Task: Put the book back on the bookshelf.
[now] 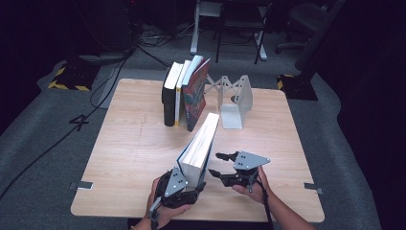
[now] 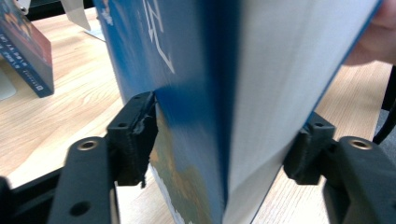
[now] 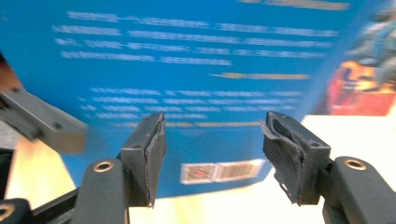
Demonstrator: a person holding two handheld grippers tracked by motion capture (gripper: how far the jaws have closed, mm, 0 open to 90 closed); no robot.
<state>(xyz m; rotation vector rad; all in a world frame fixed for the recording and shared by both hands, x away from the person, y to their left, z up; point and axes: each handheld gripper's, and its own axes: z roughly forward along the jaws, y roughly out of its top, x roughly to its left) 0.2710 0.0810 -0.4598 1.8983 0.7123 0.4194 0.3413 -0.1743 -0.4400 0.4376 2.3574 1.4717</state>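
The left gripper (image 1: 187, 184) clamps a thick blue book (image 1: 198, 146) across its thickness: in the left gripper view 1 pad presses the blue cover (image 2: 163, 84) and the other sits against the far cover beside the white page block (image 2: 280, 79). The book stands tilted near the table's front edge, its page edges facing up and right, its top leaning toward the back of the table (image 1: 139, 143).

Just right of it, the right gripper (image 1: 221, 164) points at the book's back cover with its jaws parted and nothing between them; in the right gripper view the pads (image 3: 152, 154) stand apart in front of the cover's printed text and barcode (image 3: 224, 170), short of touching it.

Toward the back edge, 3 upright books (image 1: 184, 93) lean together. Just right of them stands a white metal bookend (image 1: 234, 103), with a bare strip of table between it and the row.
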